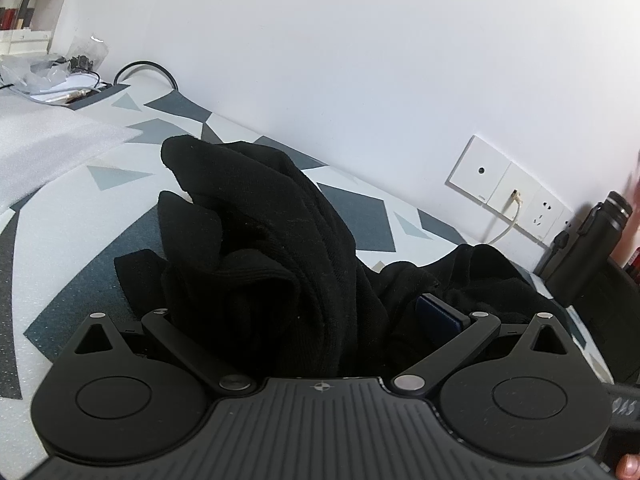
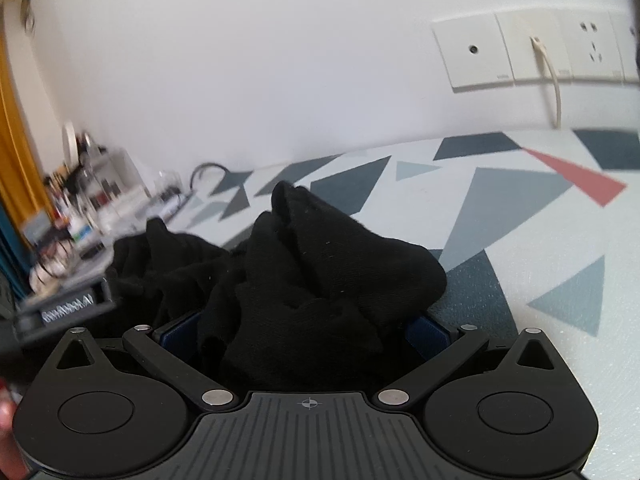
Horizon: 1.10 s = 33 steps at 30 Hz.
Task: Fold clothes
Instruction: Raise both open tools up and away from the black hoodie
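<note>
Nearest to me, my left gripper [image 1: 308, 320] has black cloth bunched between its fingers; I see one blue pad [image 1: 438, 318] standing off to the right with fabric piled against it, the other buried, so I judge the fingers part-way closed on a thick wad, though how firmly they bite I cannot tell. My right gripper [image 2: 304, 330] is much the same: both blue pads [image 2: 426, 338] show at either side, and the black garment [image 2: 320, 280] fills the gap between them, so it is clamped on cloth.

The garment [image 1: 280, 240] rises in a soft heap from my fingers and slumps onto the patterned mat [image 1: 360, 216], part lifted, part resting. It looks like a light, limp knit, with a ribbed edge showing in the left view. It should drape and sag wherever it is unsupported, and it will not slip much against rubbery pads. Gripped in a wad like this it will not lie flat; I would rather hold it by a single edge, at a hem or corner.

Farther off, a black flask [image 1: 588, 248] stands near the wall sockets [image 1: 508, 192], and clutter sits at the mat's far end.
</note>
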Tool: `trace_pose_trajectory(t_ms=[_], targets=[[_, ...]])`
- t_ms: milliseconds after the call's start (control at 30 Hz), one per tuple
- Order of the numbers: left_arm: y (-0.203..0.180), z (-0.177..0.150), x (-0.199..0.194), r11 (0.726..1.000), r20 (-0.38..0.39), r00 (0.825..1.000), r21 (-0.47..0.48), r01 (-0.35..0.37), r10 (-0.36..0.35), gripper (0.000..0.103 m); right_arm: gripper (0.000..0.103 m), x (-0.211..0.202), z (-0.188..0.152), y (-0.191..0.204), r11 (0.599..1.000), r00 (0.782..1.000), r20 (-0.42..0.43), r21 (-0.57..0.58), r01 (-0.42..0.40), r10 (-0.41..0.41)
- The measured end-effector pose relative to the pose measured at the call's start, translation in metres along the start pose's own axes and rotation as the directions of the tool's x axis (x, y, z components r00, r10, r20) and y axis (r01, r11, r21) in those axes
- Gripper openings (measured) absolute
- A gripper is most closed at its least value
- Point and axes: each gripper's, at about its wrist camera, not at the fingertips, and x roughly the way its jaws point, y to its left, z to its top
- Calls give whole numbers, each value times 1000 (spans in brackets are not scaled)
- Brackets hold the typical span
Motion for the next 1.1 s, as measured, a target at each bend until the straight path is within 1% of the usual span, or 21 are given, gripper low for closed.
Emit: trace_pose_trajectory(t_ms=[33,100,167,200,267,333,433,467,567,633,733,767,833,900,1000,1100], targets=[[2,2,0,1000,-14,1000,4,21,-21,102,102,0,1,3,1000,1000,-12,-16,15,-15],[7,10,2,997,-69,995,14,73,-72,102,102,-3,6,9,998,998,-41,-43,42,-44],[12,14,0,994,-82,991,22,107,-105,102,102,-14,12,14,995,997,-37,-64,70,-73],[15,16,-3,993,-80,990,34,117,-114,102,102,-22,14,16,994,996,-19,-78,82,-84],[14,20,-13,989,-68,993,104,107,-100,102,102,-40,20,18,991,995,12,-97,97,-96],[15,27,-25,978,-51,994,181,100,-92,102,102,-57,26,17,988,994,24,-102,113,-111],[21,41,-41,963,-56,994,250,100,-89,102,102,-77,32,16,984,990,39,-108,143,-139],[23,45,-46,958,-50,996,273,83,-72,102,102,-82,34,16,982,988,44,-110,153,-149],[25,54,-60,929,-41,999,368,31,-17,102,102,-86,36,18,976,982,50,-113,187,-183],[22,56,-62,910,-72,997,413,37,-8,102,102,-82,39,22,973,980,39,-115,199,-196],[14,57,-66,887,-119,993,459,56,-1,102,102,-79,49,32,955,961,65,-113,274,-268],[10,59,-69,885,-119,993,462,60,-5,102,102,-82,54,38,949,955,83,-114,294,-286],[3,67,-81,882,-105,994,464,81,-35,102,102,-96,66,52,945,949,132,-121,303,-287],[-6,79,-95,882,-59,996,464,85,-65,102,102,-113,75,67,942,943,187,-146,303,-274],[-16,96,-111,879,11,994,467,91,-108,102,102,-135,88,89,903,907,302,-225,367,-293],[-18,112,-113,882,32,987,455,126,-157,102,102,-156,101,109,851,860,412,-291,438,-302]])
